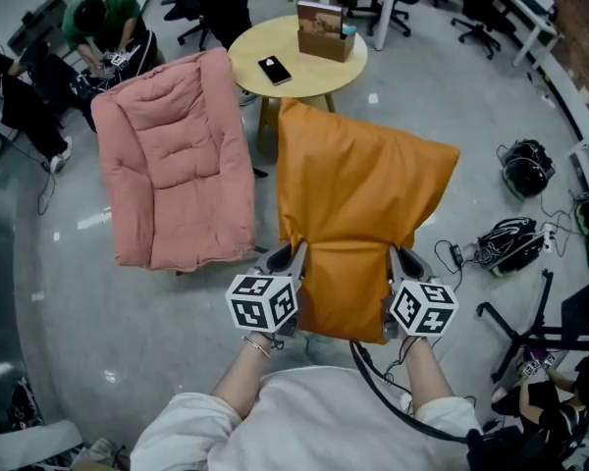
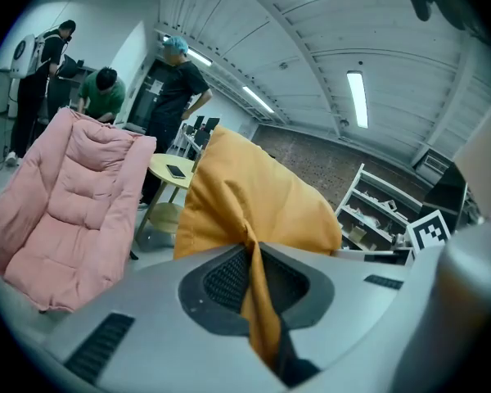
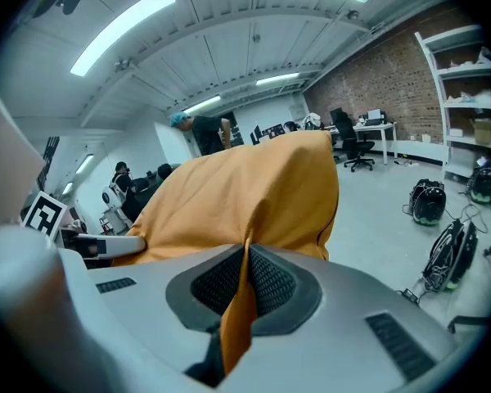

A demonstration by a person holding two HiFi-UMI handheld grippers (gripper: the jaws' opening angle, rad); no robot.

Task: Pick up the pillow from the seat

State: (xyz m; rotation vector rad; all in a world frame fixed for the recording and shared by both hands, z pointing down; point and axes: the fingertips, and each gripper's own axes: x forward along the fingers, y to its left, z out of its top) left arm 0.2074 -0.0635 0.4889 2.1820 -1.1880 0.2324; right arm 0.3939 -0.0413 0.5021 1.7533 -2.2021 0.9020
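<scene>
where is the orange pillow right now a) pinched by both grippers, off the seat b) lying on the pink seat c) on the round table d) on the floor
a: the left gripper and right gripper each clamp a fold of the pillow, which hangs clear of the pink seat.

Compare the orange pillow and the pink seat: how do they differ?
The pillow is orange, the seat pink. The pillow is held up, left gripper and right gripper jaws shut on its near edge; the seat sits on the floor, ungripped. The pillow is smooth, the seat quilted. Both are soft, padded fabric.
</scene>
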